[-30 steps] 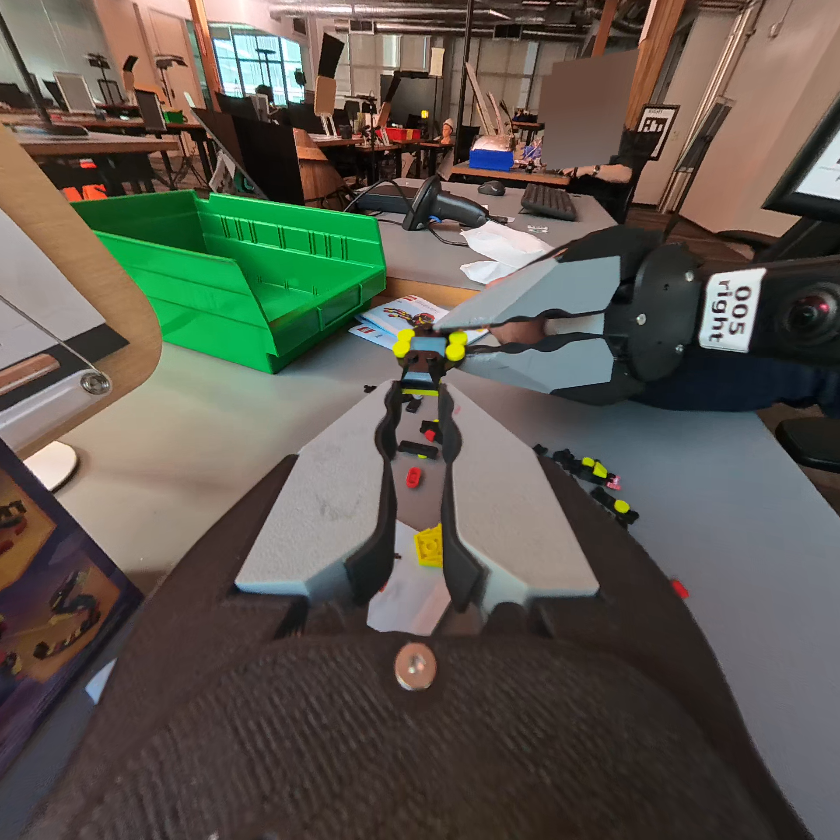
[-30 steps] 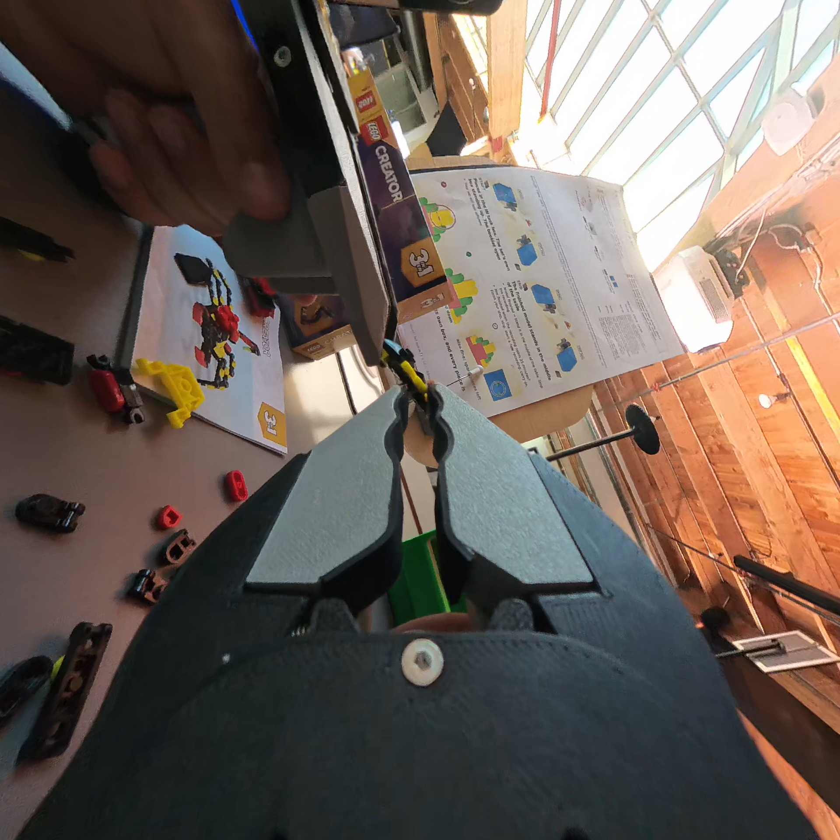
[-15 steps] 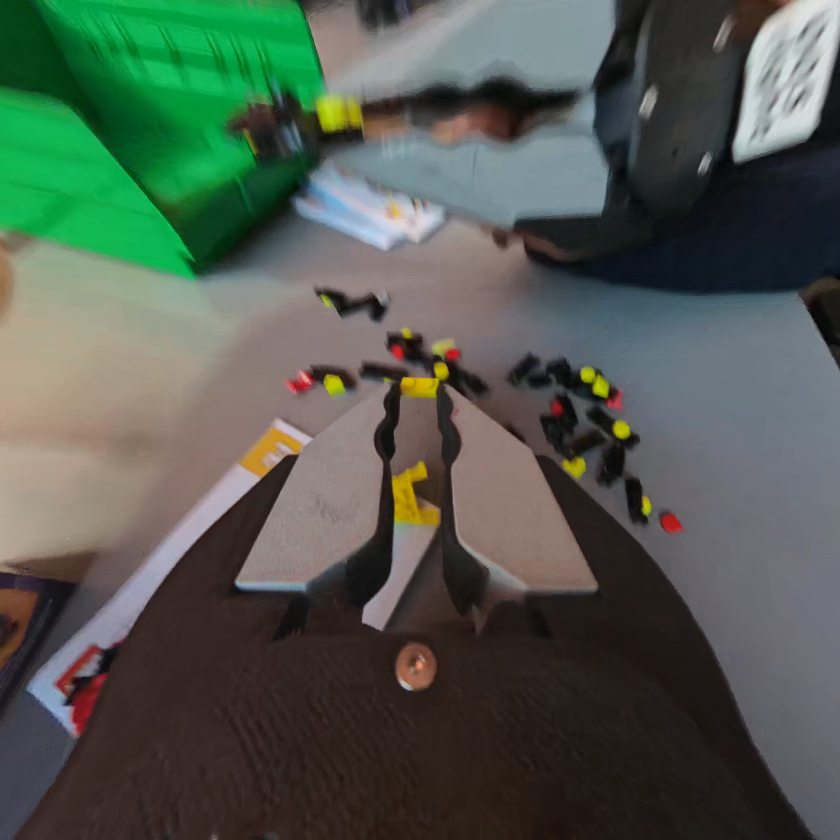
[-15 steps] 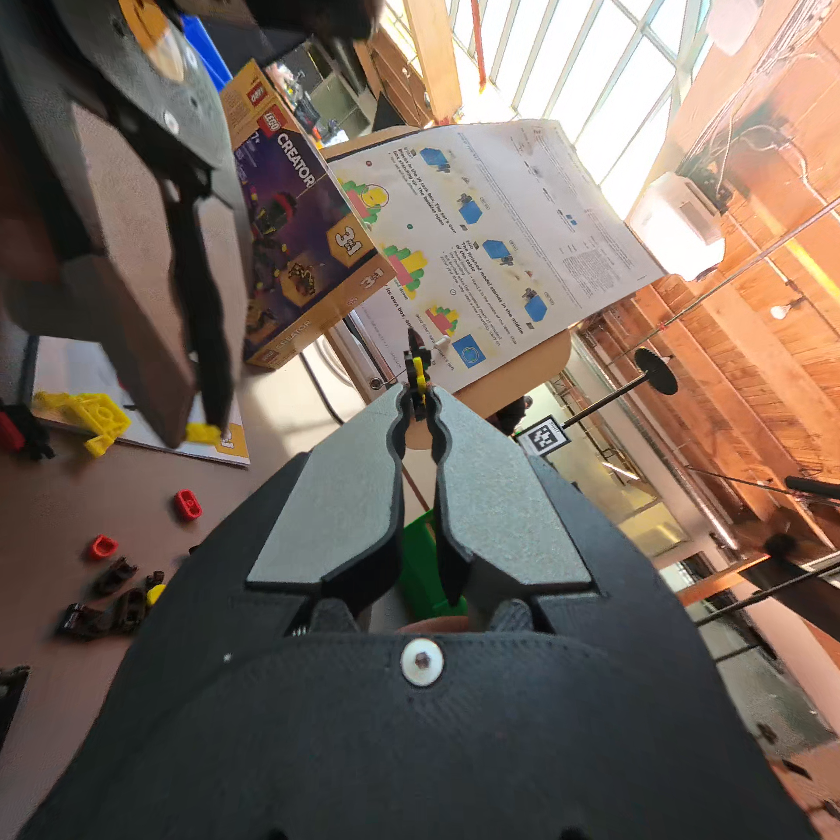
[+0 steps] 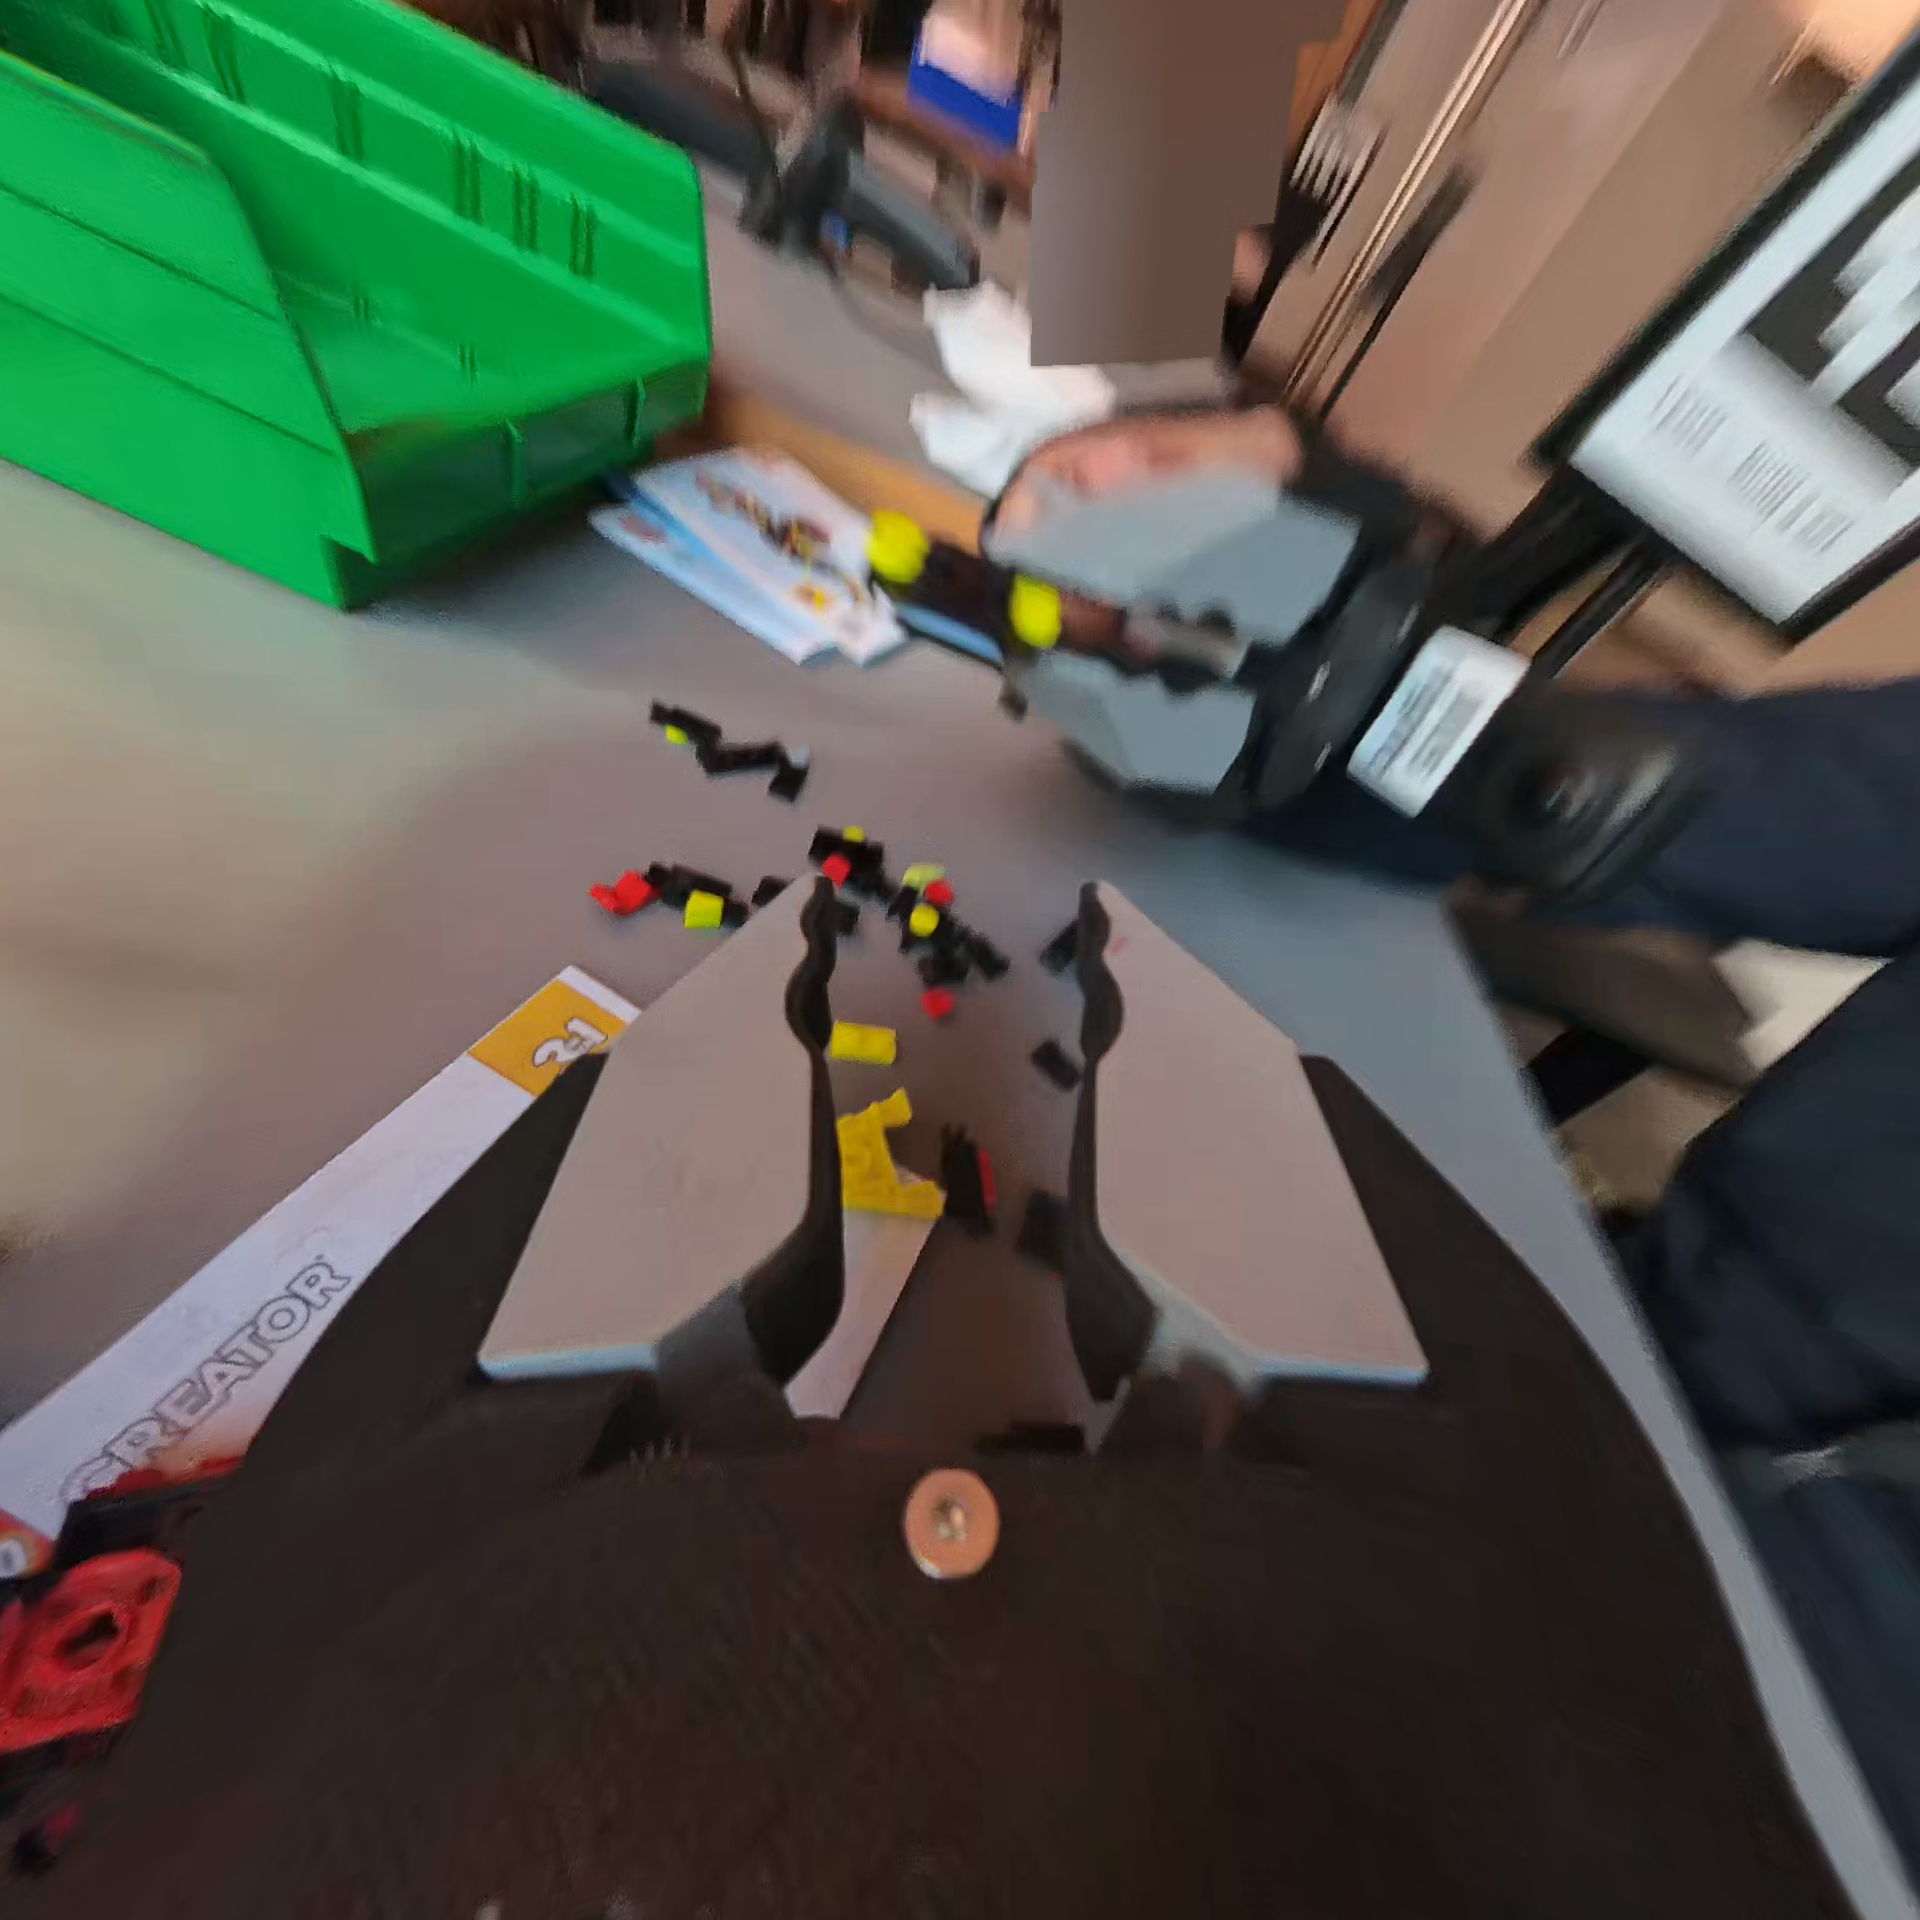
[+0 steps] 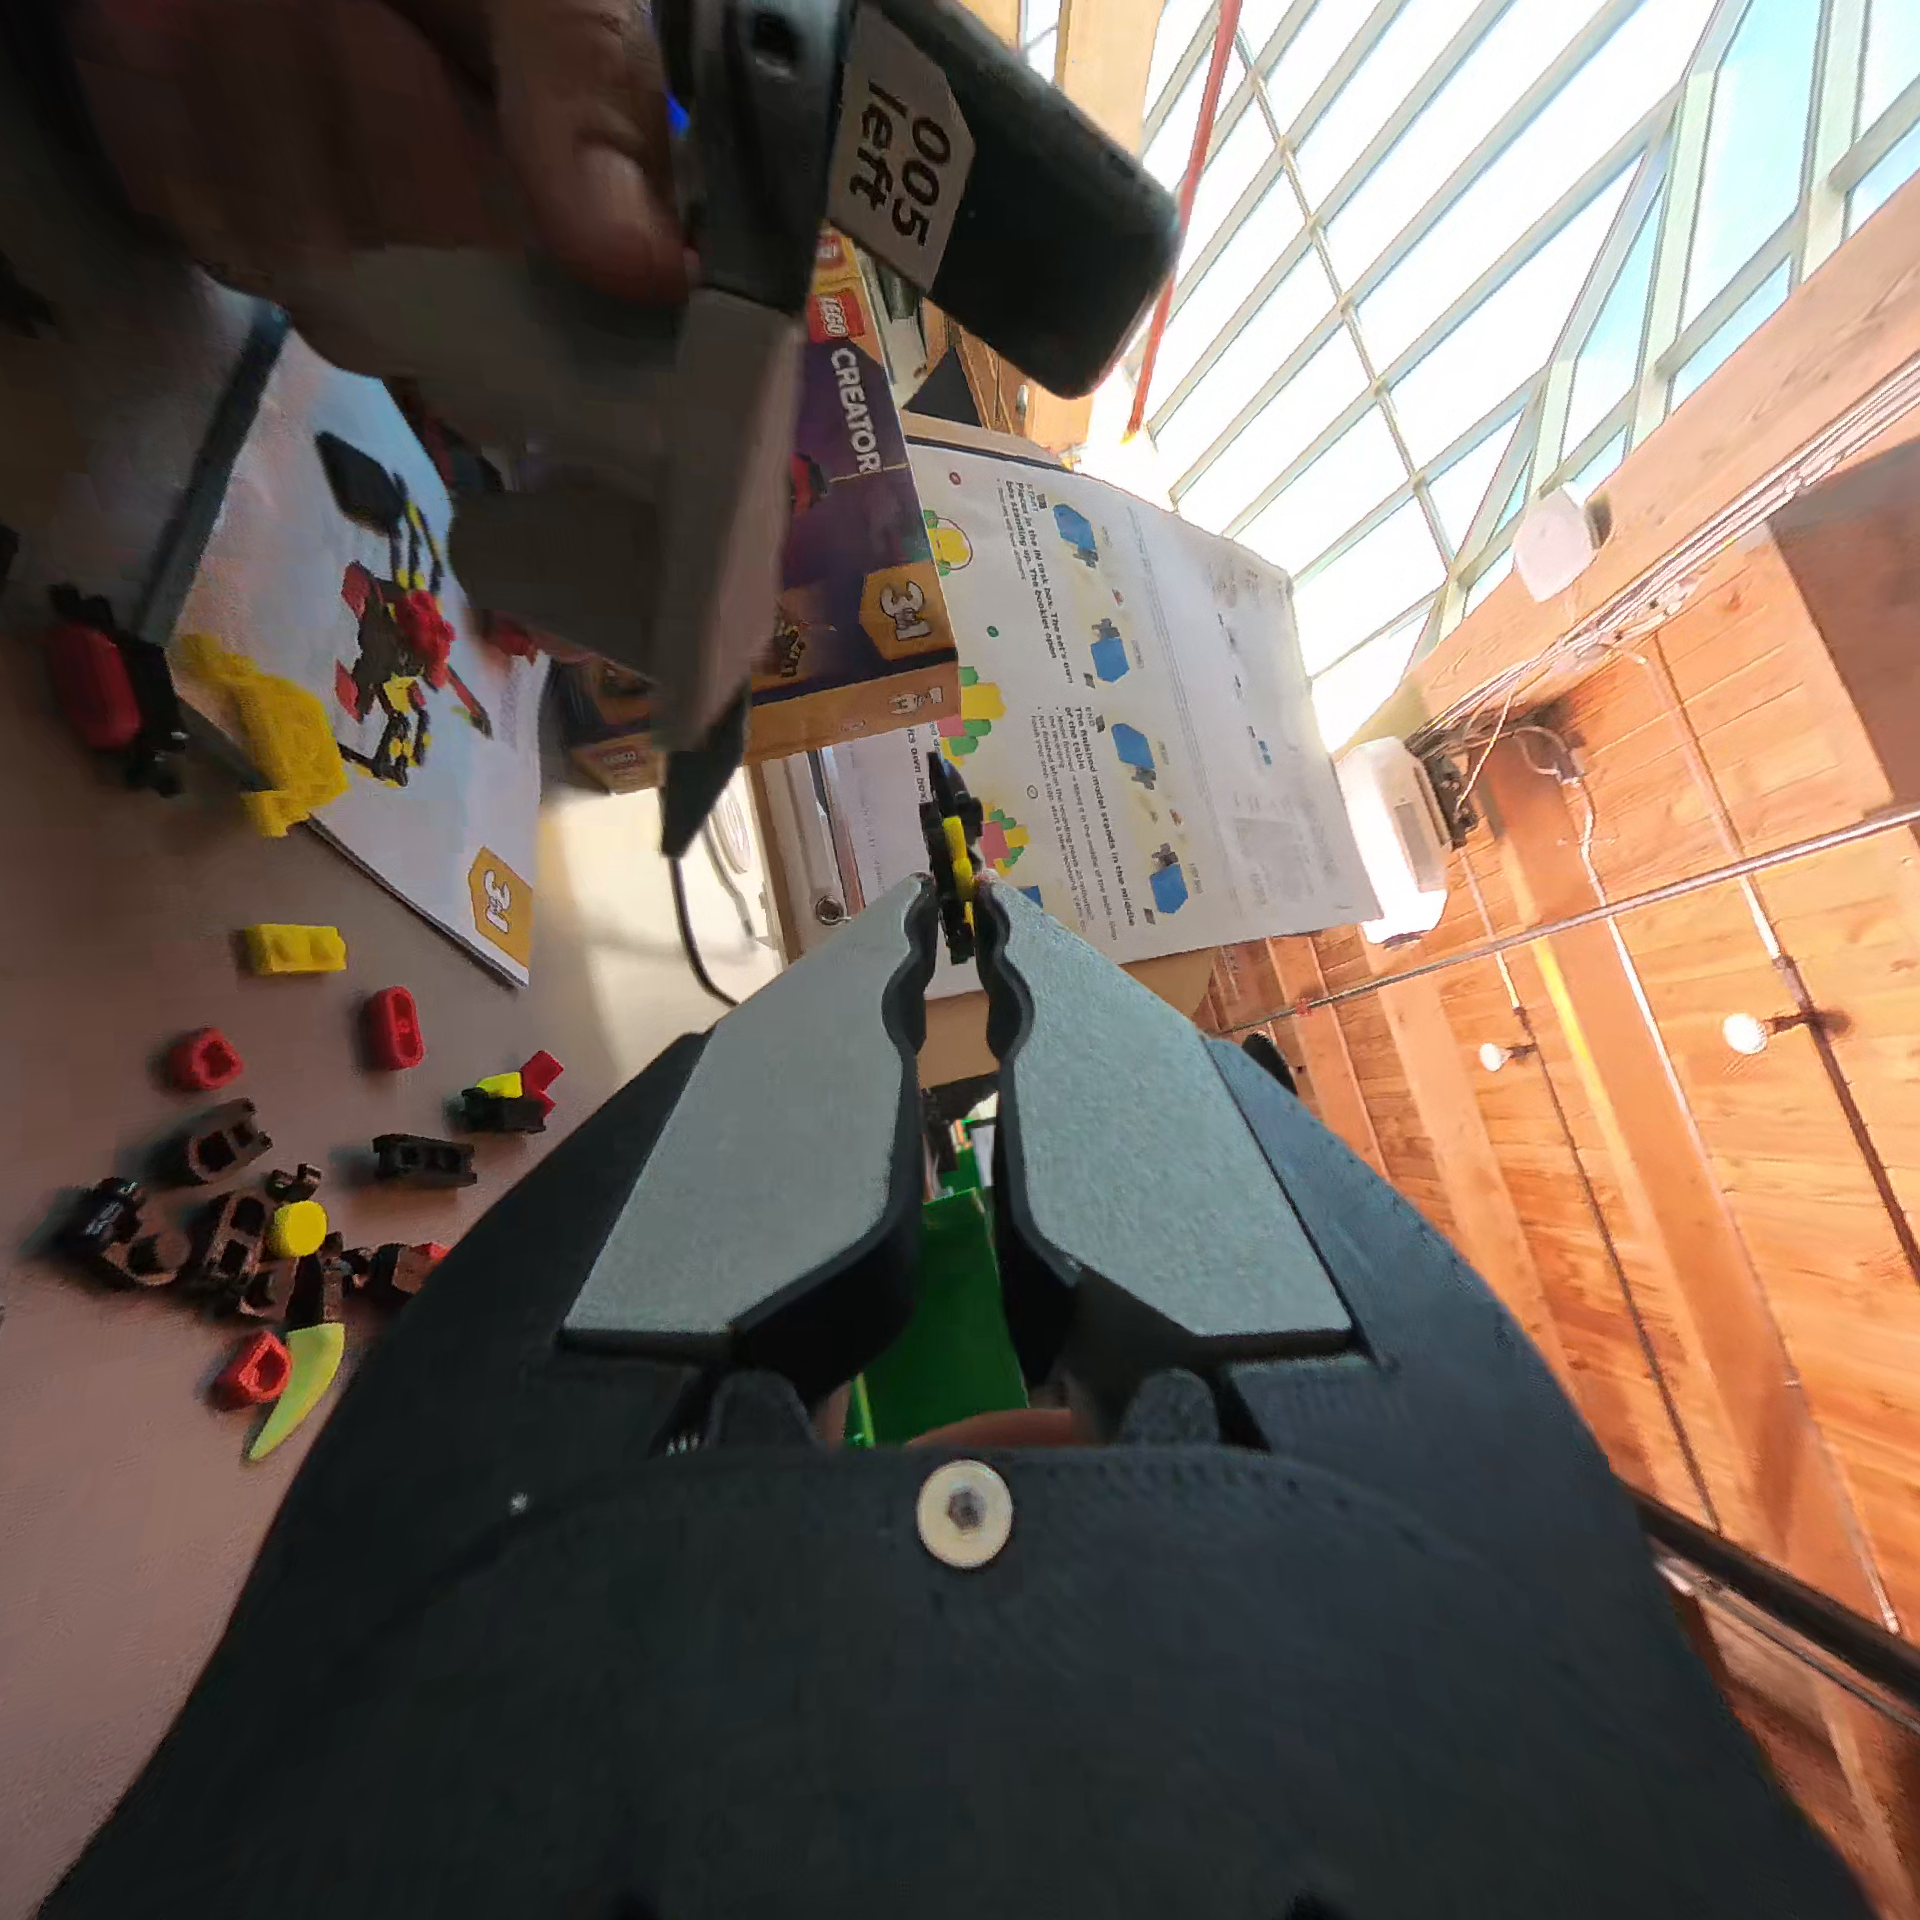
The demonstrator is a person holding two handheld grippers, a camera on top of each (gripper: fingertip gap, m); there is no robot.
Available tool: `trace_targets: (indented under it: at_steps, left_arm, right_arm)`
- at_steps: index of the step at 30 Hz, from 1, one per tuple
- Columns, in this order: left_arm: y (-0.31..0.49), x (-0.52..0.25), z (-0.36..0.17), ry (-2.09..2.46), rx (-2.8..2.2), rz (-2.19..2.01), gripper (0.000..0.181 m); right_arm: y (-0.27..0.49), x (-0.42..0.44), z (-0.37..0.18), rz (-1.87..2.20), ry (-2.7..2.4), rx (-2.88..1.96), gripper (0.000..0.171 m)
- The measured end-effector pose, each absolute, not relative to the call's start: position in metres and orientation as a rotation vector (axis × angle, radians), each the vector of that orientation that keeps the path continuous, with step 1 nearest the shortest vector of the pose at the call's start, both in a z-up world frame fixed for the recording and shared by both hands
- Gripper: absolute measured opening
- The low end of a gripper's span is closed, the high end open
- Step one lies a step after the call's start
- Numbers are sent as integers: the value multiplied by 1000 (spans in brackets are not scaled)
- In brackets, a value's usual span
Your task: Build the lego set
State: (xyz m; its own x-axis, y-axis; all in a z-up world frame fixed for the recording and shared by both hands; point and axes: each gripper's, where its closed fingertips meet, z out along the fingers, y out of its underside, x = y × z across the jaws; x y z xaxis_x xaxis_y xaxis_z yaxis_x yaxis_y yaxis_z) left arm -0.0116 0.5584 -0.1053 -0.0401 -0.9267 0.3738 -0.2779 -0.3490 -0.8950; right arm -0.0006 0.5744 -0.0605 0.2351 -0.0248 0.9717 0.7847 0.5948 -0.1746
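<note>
My left gripper [image 5: 954, 899] is open and empty, low over a scatter of small black, red and yellow bricks [image 5: 914, 925] on the grey table. A yellow plate [image 5: 862, 1042] and a yellow wedge piece [image 5: 878, 1158] lie between its fingers. My right gripper [image 6: 951, 914] is shut on a small black and yellow assembly [image 6: 951, 842] and holds it in the air. In the left wrist view the right gripper [image 5: 1039, 623] is at the far right with the assembly [image 5: 956, 582] sticking out to the left. The yellow plate [image 6: 294, 949] also shows in the right wrist view.
A green bin [image 5: 312, 312] stands at the back left, with booklets [image 5: 748, 551] beside it. An open instruction booklet [image 5: 312, 1226] lies at the near left, a red piece [image 5: 83, 1652] by it. A set box [image 6: 852, 540] and an instruction sheet [image 6: 1132, 707] stand behind.
My left gripper left the assembly, swung down over the loose bricks with a yellow plate in its tips, then opened; the plate now lies on the table. The right gripper kept the assembly.
</note>
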Motion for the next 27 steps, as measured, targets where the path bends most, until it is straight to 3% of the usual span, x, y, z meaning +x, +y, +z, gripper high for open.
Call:
trace_targets:
  at_steps: [1,4,13,20,27]
  left_arm:
    - [564,-15,-96,1189,-1649,-1534,42]
    - [572,-23,-77,1032,-1637,-1755,36]
    - [567,-23,-77,1065,-1621,-1756,8]
    - [569,-27,-82,1204,-1480,-1517,4]
    - [568,-29,-74,1186,-1406,-1503,3]
  right_arm:
    - [573,-4,-62,-652,-1231,-748,3]
    - [570,-14,-67,-694,-1271,-694,3]
    - [570,-21,-76,-696,-1313,-685,3]
    - [568,-13,-82,174,-1122,-1188,15]
    - [564,-14,-79,661,-993,-1372,23]
